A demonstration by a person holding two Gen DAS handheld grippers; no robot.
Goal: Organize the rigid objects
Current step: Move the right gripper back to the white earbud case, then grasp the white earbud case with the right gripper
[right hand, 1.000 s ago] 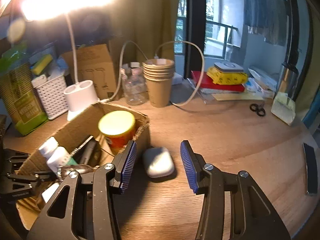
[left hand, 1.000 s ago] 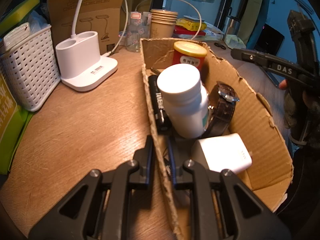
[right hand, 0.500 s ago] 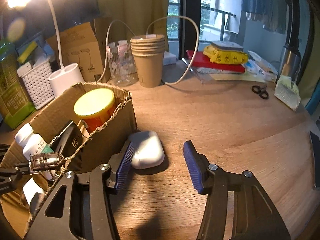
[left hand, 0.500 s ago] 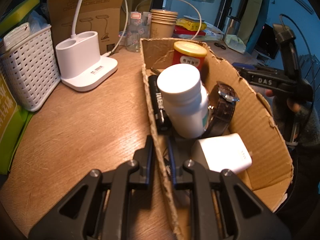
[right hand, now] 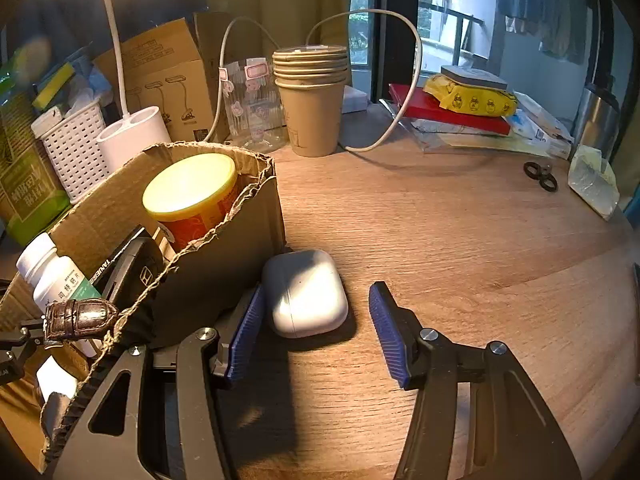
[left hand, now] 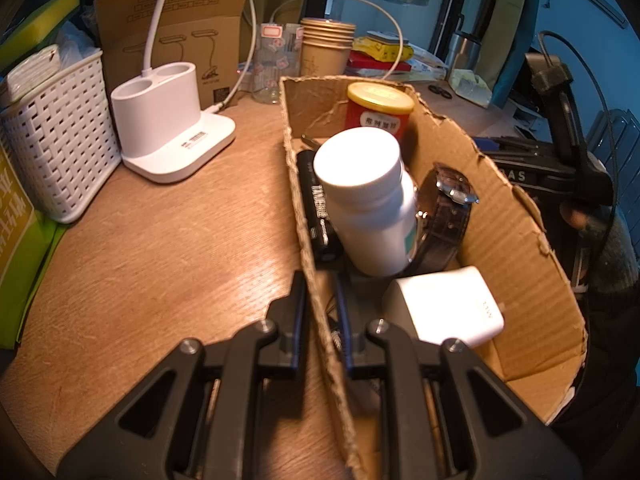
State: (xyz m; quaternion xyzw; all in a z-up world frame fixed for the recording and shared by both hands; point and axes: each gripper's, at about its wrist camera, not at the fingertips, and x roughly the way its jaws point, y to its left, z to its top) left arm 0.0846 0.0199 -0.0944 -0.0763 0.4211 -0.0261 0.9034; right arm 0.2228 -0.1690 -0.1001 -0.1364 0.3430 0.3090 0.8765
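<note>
Left tool (left hand: 322, 312) is clamped tight on the near-left wall of the cardboard box (left hand: 516, 248), one finger outside on the desk (left hand: 160, 264) side, one inside, the corrugated edge pinched between them. Inside the box it's crowded: a white bottle (left hand: 366, 200) stands upright in the middle, a black cylinder (left hand: 318, 208) lies along the left wall touching it, a red tin with a yellow lid (left hand: 378, 114) sits at the far end, a brown-strapped watch (left hand: 448, 208) leans against the bottle's right side, and a white charger block (left hand: 448, 308) rests at the near end.

Over on the right wrist view, the right tool (right hand: 316, 330) is spread wide and low over the desk, blue pads either side of the white earbud case (right hand: 306, 292). The case lies flat on the wood just outside the box's right wall, sitting between the fingers. The left pad is just beside it, while the right pad stands clear with a gap. Whether the left pad actually touches, I cannot tell.

Far back, a stack of paper cups (right hand: 312, 96), a white lamp base (left hand: 172, 120) and a white basket (left hand: 56, 132) line the desk.
</note>
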